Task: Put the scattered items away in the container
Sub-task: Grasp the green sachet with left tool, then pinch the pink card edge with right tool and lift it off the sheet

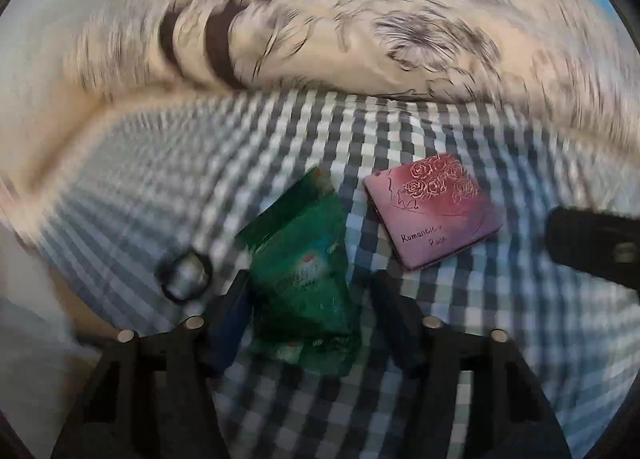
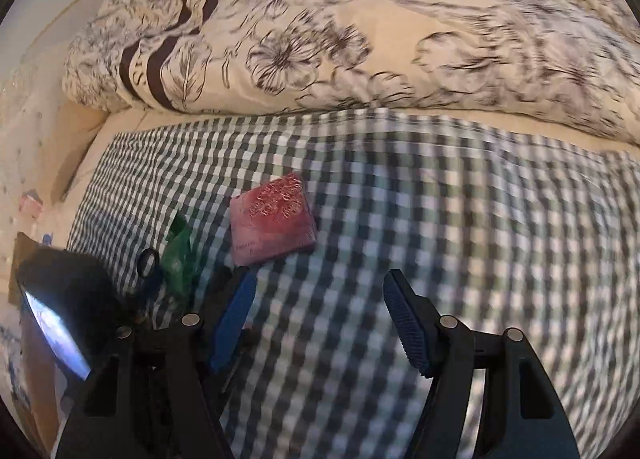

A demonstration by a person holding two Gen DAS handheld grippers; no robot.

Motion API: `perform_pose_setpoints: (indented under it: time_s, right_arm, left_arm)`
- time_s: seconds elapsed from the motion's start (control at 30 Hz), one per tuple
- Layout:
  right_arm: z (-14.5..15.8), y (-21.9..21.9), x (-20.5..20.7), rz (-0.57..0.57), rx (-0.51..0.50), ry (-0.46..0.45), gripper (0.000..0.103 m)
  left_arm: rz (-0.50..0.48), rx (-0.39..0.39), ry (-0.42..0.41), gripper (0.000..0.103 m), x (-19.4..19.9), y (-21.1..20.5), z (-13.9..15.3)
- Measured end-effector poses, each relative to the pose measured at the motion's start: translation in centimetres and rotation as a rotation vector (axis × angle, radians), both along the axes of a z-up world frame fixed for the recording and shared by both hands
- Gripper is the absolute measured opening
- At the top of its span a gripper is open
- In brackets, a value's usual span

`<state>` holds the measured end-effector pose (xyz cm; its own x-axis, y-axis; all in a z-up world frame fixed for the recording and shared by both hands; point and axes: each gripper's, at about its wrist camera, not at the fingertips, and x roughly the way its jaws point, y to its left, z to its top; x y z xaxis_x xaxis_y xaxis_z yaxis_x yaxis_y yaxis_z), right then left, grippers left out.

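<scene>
Left wrist view: pink box (image 1: 434, 213) at 2 o'clock from the green packet (image 1: 304, 279); handwritten-style print on lid reads "Romantic" with a second word below, probably "Rose", blurred. Packet print illegible. Right wrist view: duvet (image 2: 360, 27) stripe band at 11 o'clock carries letters "EDE", remainder cut off by folds. Box lettering unreadable there.

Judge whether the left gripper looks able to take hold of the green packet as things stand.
Probably yes. The left gripper is open, its jaws standing on either side of the green packet on the checked sheet. The pink case and the black ring lie off to the sides.
</scene>
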<state>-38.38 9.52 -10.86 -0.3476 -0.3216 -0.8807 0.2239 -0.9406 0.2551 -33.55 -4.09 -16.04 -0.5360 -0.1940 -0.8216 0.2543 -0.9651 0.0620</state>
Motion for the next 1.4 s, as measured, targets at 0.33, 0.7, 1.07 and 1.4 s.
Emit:
perform_pose_setpoints:
  time_s: [0.33,0.7,1.07,1.4]
  right_arm:
    - [-3.3,-3.9,-4.5,0.083,-0.003,-0.070,0.067]
    - [-5.0,-8.5,-4.2,0.124,0.187,-0.026,0.072]
    - [-0.7,1.8,0.9,-0.086,0.094,0.007,0.071]
    - [4.3,6.2,5.9,-0.142,0.057,-0.013,0.017]
  left_arm:
    - [0.047,0.025,0.075,0.025,0.9,-1.1,0.5]
    - [0.082,0.041,0.090,0.025,1.6,-1.5,0.5]
    - [-0.030,0.035,0.070,0.025,3.1,3.0,2.3]
    - [-0.114,0.045,0.083,0.025,7.8,6.3,7.8]
